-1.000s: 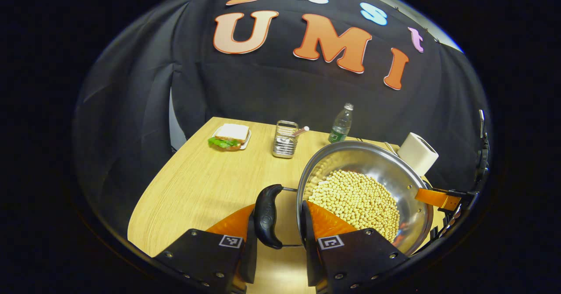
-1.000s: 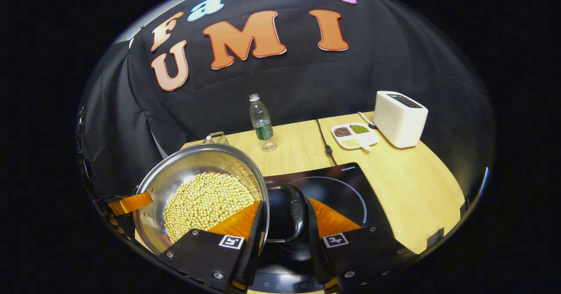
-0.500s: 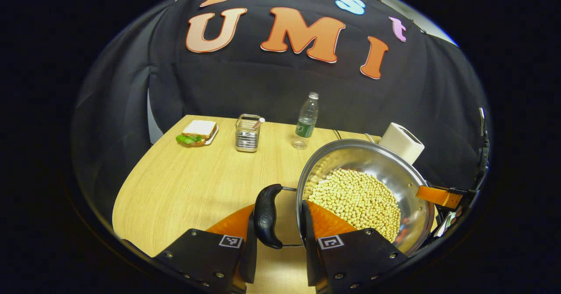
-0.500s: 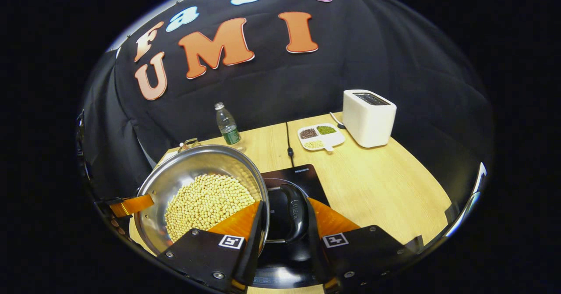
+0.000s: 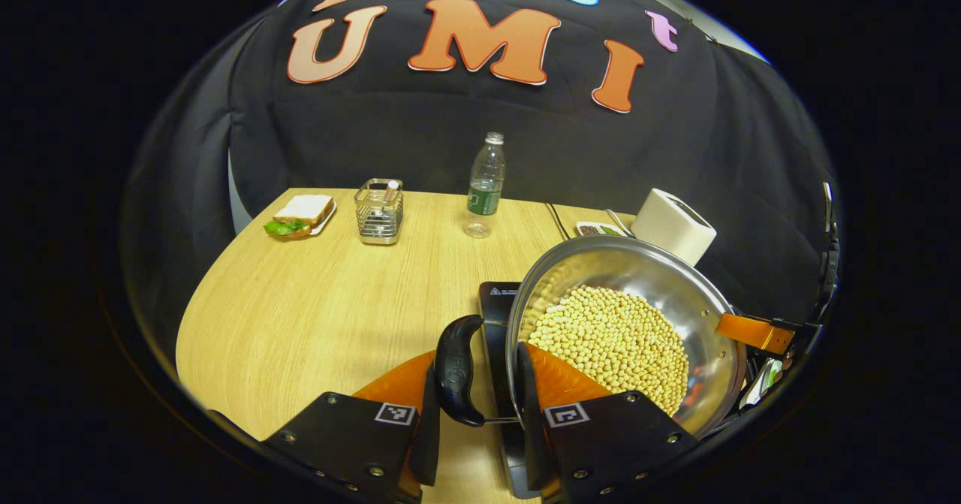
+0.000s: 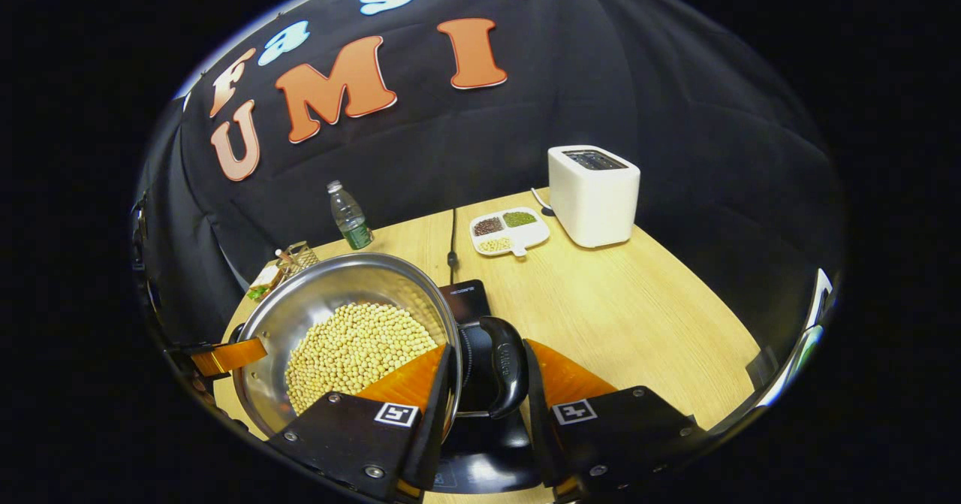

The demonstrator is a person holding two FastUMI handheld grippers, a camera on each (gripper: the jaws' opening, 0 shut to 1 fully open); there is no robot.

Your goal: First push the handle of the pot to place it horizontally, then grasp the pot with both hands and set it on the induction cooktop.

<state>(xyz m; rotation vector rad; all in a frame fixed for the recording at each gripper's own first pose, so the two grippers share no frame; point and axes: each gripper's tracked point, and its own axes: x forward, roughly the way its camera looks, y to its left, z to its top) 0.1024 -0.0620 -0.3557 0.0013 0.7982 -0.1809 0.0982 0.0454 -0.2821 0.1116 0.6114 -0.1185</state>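
Observation:
A steel pot full of pale soybeans is held between both grippers. My left gripper is shut on its black left handle, one finger outside the handle and one inside the rim. In the right gripper view the pot sits at lower left, and my right gripper is shut the same way on the right handle. The black induction cooktop lies under the pot; its far corner pokes out behind the rim. Whether the pot touches it I cannot tell.
On the wooden table stand a white toaster, a divided dish of beans and a black cable. Far back are a water bottle, a wire rack and a sandwich plate.
Both grippers have carried the pot to the right over the cooktop. The cooktop has slid under the pot in the right gripper view and come into sight in the left one.

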